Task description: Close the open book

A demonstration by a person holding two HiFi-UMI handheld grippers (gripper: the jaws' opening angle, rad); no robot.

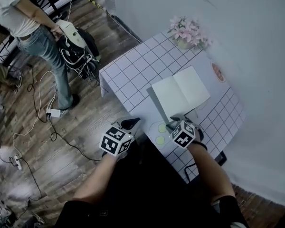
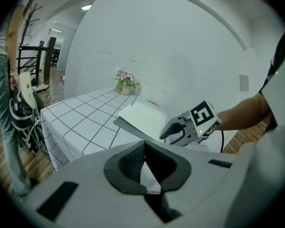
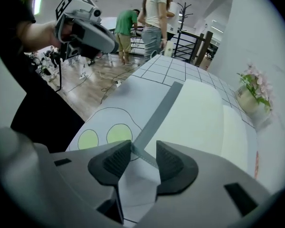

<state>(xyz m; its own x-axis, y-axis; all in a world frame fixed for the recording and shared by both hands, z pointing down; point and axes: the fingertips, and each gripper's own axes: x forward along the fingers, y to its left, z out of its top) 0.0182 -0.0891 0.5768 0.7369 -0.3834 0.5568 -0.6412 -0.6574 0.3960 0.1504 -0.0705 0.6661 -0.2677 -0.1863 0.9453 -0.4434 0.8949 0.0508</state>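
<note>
Where the checked table (image 1: 133,65) fills the centre of the head view, the open book (image 1: 180,91) lies flat on it, pale pages up, with its grey cover (image 1: 154,101) showing as a strip along the left edge. The right gripper (image 1: 175,121) points steeply down at the book's lower corner, just right of centre. In the right gripper view (image 3: 143,158) the jaws stand partly apart. The corner of the grey cover (image 3: 154,122) runs up between the pads (image 3: 115,159) with a gap left beside it, so nothing is clamped. Two green circles (image 1: 160,134) are drawn on the cloth just left of that gripper. The left gripper (image 1: 132,123) hangs beyond the table's lower left edge, apart from the book. Its jaws are together and empty in the left gripper view (image 2: 144,147). A pot of pink flowers (image 1: 187,32) stands at the table's upper corner. A person (image 1: 33,27) stands on the wooden floor (image 1: 85,122) at upper left.
</note>
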